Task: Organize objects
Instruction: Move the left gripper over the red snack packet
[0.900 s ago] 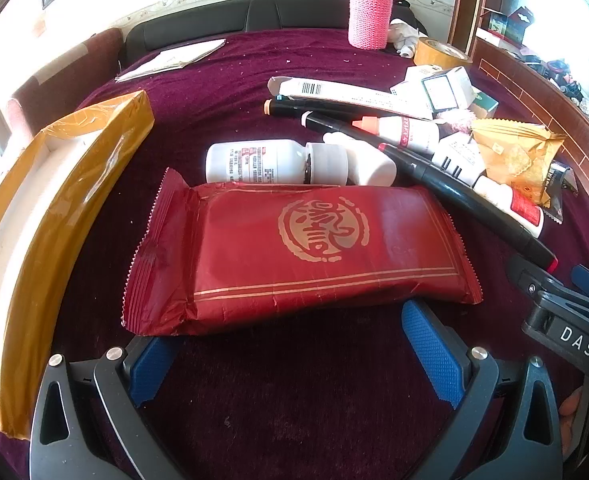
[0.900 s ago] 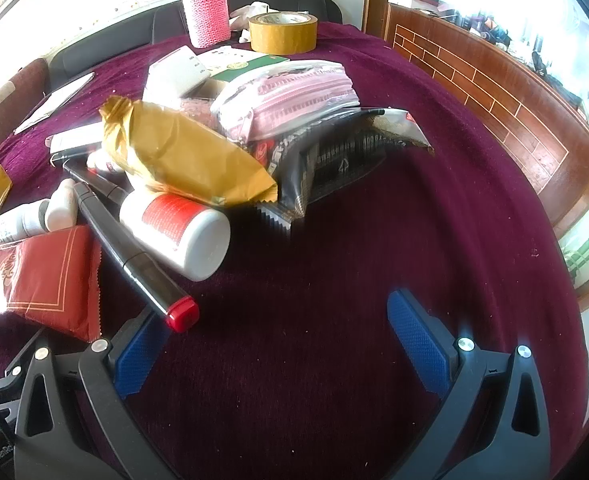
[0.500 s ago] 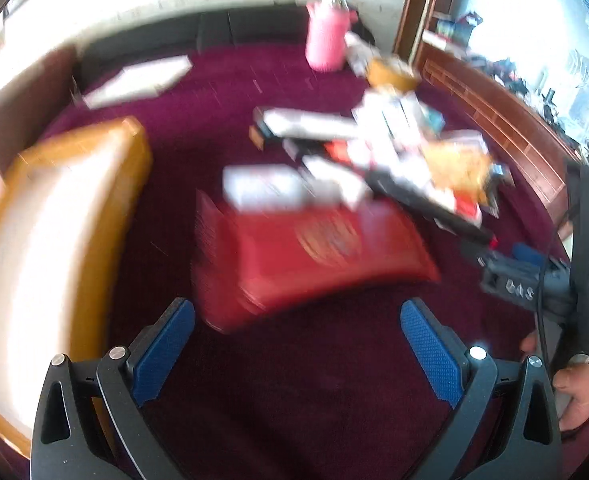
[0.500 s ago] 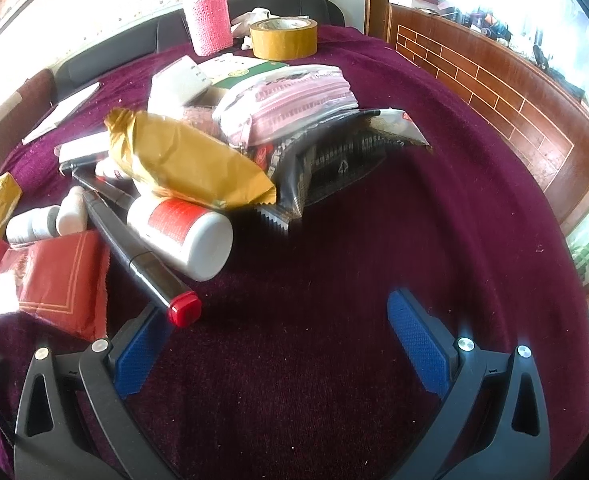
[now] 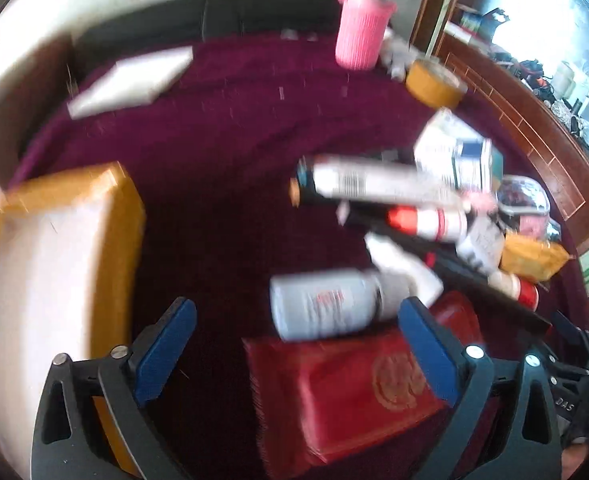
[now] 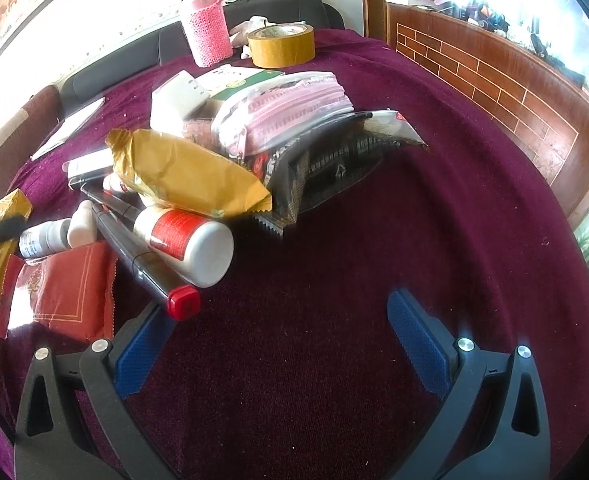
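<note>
The left wrist view is blurred by motion. My left gripper (image 5: 296, 348) is open, and its right finger (image 5: 426, 354) overlaps the red snack packet (image 5: 354, 392) low in the picture; the pads do not press it. A white bottle (image 5: 326, 308) lies just beyond the packet. The yellow-sided box (image 5: 54, 280) stands at the left. My right gripper (image 6: 280, 348) is open over bare cloth and holds nothing. A black marker with a red cap (image 6: 182, 302) ends beside its left finger (image 6: 142, 352). A white bottle with a red label (image 6: 186, 240) lies next to the marker.
A pile holds a gold packet (image 6: 186, 172), a pink mask pack (image 6: 286, 108), a black packet (image 6: 326, 164) and small boxes (image 6: 178, 98). A tape roll (image 6: 282, 46) and a pink-sleeved bottle (image 6: 208, 30) stand at the back. A wooden ledge (image 6: 494, 80) runs along the right.
The left gripper has swung left: the red packet has slid from the middle of its view to the lower right, and the yellow box looms larger. The right gripper has barely moved.
</note>
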`<state>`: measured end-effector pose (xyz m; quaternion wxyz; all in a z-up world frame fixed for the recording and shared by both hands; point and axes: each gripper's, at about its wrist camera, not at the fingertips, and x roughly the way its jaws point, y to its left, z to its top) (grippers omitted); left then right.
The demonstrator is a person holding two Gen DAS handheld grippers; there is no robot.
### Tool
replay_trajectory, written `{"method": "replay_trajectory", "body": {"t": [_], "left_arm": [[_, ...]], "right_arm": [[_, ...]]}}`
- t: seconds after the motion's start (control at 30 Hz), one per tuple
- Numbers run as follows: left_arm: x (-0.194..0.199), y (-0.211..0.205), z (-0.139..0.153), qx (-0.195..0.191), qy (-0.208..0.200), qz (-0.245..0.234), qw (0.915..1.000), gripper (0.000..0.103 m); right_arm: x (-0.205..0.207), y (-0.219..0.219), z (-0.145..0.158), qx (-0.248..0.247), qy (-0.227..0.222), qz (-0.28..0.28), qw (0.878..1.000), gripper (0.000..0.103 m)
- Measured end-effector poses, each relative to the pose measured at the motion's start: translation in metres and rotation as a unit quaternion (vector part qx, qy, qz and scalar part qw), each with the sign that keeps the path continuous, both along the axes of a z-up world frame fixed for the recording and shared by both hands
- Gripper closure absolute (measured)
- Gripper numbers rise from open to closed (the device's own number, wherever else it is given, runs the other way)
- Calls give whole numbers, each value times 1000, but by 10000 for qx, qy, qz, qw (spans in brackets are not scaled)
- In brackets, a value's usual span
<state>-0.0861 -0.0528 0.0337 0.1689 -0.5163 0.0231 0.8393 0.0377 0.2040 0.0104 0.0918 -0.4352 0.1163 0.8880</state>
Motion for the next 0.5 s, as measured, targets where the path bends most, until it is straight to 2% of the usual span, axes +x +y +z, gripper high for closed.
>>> {"method": "replay_trajectory", "body": {"t": [0.07, 0.17, 0.27, 0.3, 0.37, 0.43, 0.5], "left_arm": [[18, 0, -7, 403, -235, -250, 9986, 6], [56, 9, -16, 555, -445, -759, 9946, 6], [95, 20, -9, 976, -674, -1618, 9797, 7], [102, 20, -3, 1030, -623, -1748, 9772, 7], [105, 16, 17, 875, -254, -1851, 9785, 7], [96, 9, 34, 423, 390, -1599, 9855, 7], [78, 3, 45, -215, 1055, -1244, 9864, 7]], "right_arm": [[1, 1, 0, -45, 32, -2, 10000, 0], [1, 4, 0, -118, 69, -13, 9999, 0], [3, 8, 1, -258, 135, -23, 9996, 0], [5, 12, 2, -372, 190, -38, 9991, 0], [8, 20, 4, -670, 333, -88, 9972, 0], [12, 28, 4, -959, 476, -149, 9941, 0], [13, 28, 4, -1037, 524, -172, 9931, 0]]}}
